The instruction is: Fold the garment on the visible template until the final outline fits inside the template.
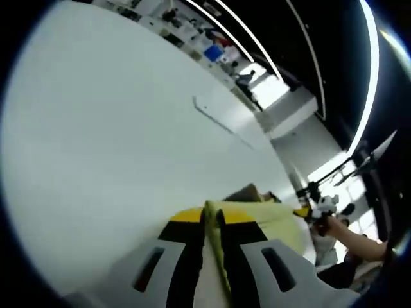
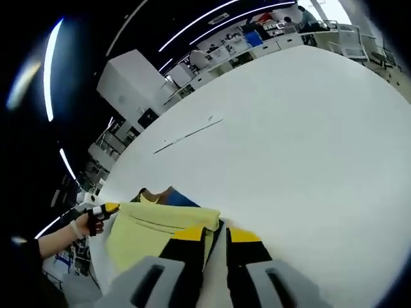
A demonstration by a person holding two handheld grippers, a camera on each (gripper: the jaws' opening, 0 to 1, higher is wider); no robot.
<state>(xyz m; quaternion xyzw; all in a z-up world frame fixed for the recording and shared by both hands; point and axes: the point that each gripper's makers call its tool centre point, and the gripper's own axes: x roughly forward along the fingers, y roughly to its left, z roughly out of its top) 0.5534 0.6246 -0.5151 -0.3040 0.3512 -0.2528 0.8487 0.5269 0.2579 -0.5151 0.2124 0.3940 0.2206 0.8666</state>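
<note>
In the left gripper view my left tool [image 1: 212, 221] has its yellow-tipped jaws nearly together, with a thin edge of the yellow garment [image 1: 270, 218] pinched between them; the cloth runs down the slot between the jaws and spreads out ahead and to the right of the tips. In the right gripper view my right tool [image 2: 218, 232] is likewise almost closed, gripping the near corner of the same garment [image 2: 157, 228], which lies ahead and to the left of the tips. From there the cloth looks pale yellow, folded into a broad flap with a seam line across it, lifted off the white counter [image 2: 302, 141]. Just past it something brown and blue [image 2: 168, 196] peeks out; I cannot tell what it is. Beyond the garment's far edge, each view catches my opposite hand with the other tool. Farther out on the counter runs a thin straight line [image 2: 189, 136], well apart from the cloth.
</note>
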